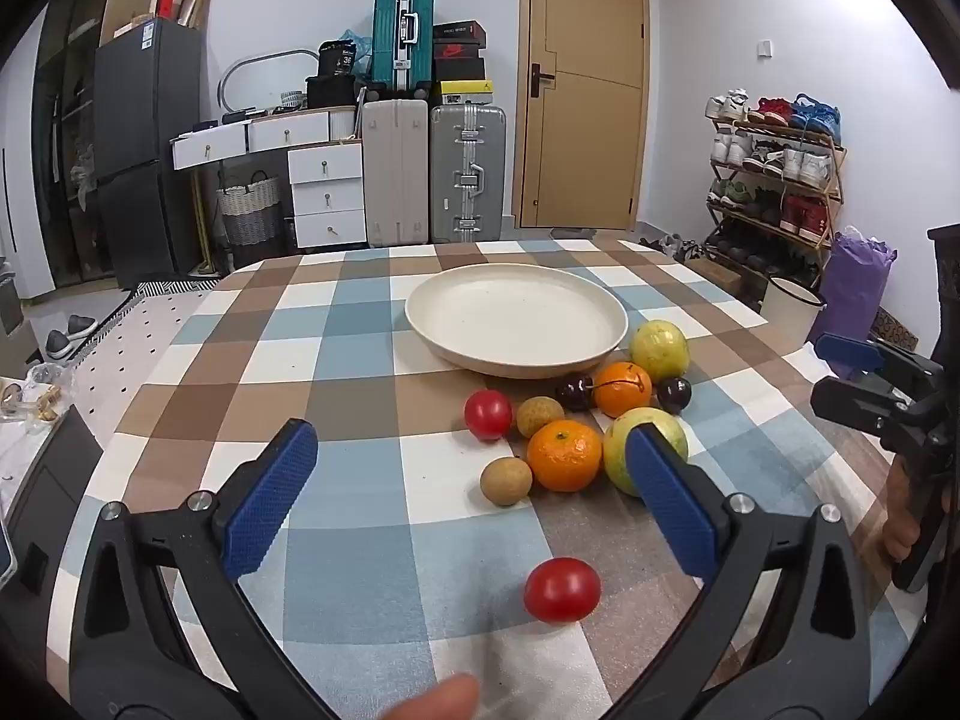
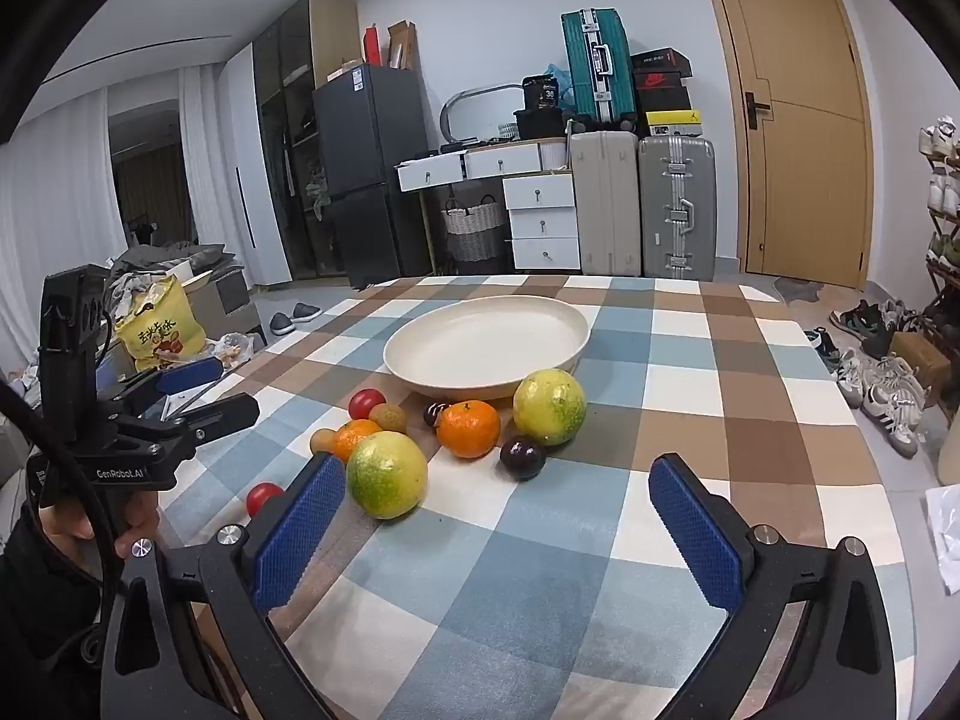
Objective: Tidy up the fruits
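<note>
The left gripper (image 1: 471,492) hangs over the checked cloth of the table (image 1: 336,360), tilted downward, its blue pads spread as wide as they go with nothing held between them. A red tomato (image 1: 562,590) lies alone on the cloth between its fingers, close in and slightly toward the right finger, touching neither pad. Ahead of the gripper the rest of the fruit sits in a loose cluster — a mandarin (image 1: 564,455), a small brown longan (image 1: 506,480) just left of it, and a yellow-green guava (image 1: 645,450) partly hidden behind the right pad. Further out are a second tomato (image 1: 488,414), another longan (image 1: 539,416), a dark cherry (image 1: 574,391), a second mandarin (image 1: 623,389), another cherry (image 1: 674,394) and a second guava (image 1: 659,350). Beyond them all stands the cream plate (image 1: 420,324), holding nothing.

The right gripper (image 2: 498,516) is likewise fully spread and holds nothing; only bare cloth lies between its fingers. The near guava (image 2: 387,474) sits just ahead of its left pad, and a dark cherry (image 2: 522,458) lies ahead, between the two pads' lines. The far guava (image 2: 549,407) and the plate (image 2: 414,372) are further on — the guava touching the plate's rim or just short of it, which I cannot tell.
</note>
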{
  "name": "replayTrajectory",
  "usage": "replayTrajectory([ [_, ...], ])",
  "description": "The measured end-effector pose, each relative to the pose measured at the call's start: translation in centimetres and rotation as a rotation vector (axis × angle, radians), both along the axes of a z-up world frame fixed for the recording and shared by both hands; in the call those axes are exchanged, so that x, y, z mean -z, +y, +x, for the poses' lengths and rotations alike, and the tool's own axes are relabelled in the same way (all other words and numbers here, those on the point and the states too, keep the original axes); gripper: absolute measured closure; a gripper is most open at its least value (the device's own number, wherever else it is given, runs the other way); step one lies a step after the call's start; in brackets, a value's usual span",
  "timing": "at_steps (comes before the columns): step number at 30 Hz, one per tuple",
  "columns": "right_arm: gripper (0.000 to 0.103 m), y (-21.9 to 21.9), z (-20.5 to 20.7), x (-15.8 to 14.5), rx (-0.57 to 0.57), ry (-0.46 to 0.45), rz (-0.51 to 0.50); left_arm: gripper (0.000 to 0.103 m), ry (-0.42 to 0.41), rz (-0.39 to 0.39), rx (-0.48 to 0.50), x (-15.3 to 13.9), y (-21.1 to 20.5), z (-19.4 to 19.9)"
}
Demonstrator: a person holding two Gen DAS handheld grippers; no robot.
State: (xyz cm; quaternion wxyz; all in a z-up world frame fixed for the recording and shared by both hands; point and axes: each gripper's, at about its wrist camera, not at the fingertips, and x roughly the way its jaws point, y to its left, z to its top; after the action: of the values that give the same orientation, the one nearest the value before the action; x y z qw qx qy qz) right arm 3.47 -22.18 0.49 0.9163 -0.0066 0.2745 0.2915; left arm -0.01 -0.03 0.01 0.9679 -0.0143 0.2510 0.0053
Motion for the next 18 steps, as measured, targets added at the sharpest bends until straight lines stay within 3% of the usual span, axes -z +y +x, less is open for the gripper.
replayTrajectory([
  [18, 0.0, -0.12, 0.21, 0.06, 0.001, 0.012, 0.002, 0.001, 0.0, -0.011, 0.001, 0.01, 0.03, 0.01],
])
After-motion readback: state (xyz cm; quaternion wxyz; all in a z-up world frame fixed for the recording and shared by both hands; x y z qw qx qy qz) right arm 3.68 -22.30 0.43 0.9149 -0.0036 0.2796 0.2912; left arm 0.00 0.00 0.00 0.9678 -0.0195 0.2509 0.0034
